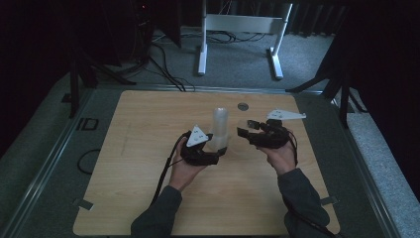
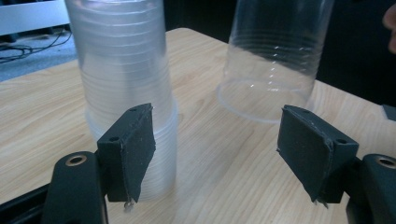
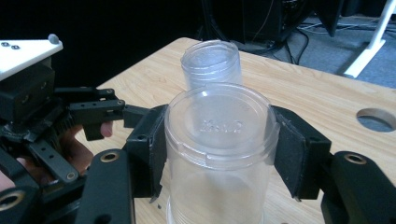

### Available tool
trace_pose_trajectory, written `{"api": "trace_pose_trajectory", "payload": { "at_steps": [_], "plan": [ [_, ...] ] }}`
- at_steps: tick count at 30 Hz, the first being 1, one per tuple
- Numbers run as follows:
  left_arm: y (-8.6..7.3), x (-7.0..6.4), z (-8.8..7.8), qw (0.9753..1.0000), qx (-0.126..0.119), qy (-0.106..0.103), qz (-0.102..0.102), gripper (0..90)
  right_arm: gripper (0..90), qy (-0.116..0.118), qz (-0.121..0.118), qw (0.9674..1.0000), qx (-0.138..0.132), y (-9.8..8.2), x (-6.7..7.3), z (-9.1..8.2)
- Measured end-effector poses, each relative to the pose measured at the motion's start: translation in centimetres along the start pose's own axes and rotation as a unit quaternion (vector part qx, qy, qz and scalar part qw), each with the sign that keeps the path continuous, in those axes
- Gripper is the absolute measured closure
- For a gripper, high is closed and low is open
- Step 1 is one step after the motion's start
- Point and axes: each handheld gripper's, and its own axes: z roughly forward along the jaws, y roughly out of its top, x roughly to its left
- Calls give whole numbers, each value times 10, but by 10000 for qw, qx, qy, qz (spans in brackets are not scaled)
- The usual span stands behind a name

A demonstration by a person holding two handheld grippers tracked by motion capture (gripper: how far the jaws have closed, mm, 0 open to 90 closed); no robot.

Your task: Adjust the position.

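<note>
Right gripper view: right hand-held gripper [image 3: 217, 154] pinches an inverted clear cup [image 3: 217, 154]; left hand-held gripper [image 2: 217, 161] spread, cup stack [image 2: 128, 88] at its 10 o'clock, on the worktop [image 2: 219, 177].

A light wooden surface [image 1: 133, 163] has a round hole [image 1: 242, 106] near its far edge. Beyond it, on grey carpet [image 1: 237, 64], stands a white frame [image 1: 240, 25], with black cables [image 1: 163, 69] at far left.

Left gripper [image 1: 221, 150] low over counter, fingers [image 2: 133, 149] spread wide apart, pads pressing nothing. Right gripper [image 1: 241, 130] held slightly higher, pointing toward left one, fingers [image 3: 148, 148] clamped on clear cup. Both forearms enter from bottom, sleeves dark, hands wrapped round gripper bodies.
</note>
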Motion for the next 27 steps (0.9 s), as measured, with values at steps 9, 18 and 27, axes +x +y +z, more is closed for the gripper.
{"api": "trace_pose_trajectory", "payload": {
  "at_steps": [9, 18, 27],
  "plan": [
    [-1, -5, 4, 9999, 46, -93, -13, 274, 411, 191, 477, 9986, -100, -11, -6, 4],
    [-3, -10, 9, 9999, 41, -140, 44, 261, 412, 243, 619, 9977, -134, -18, -8, 4],
    [-4, -13, 13, 9997, 130, -165, 80, 271, 412, 309, 751, 9965, -175, -24, -7, 7]
  ]
}}
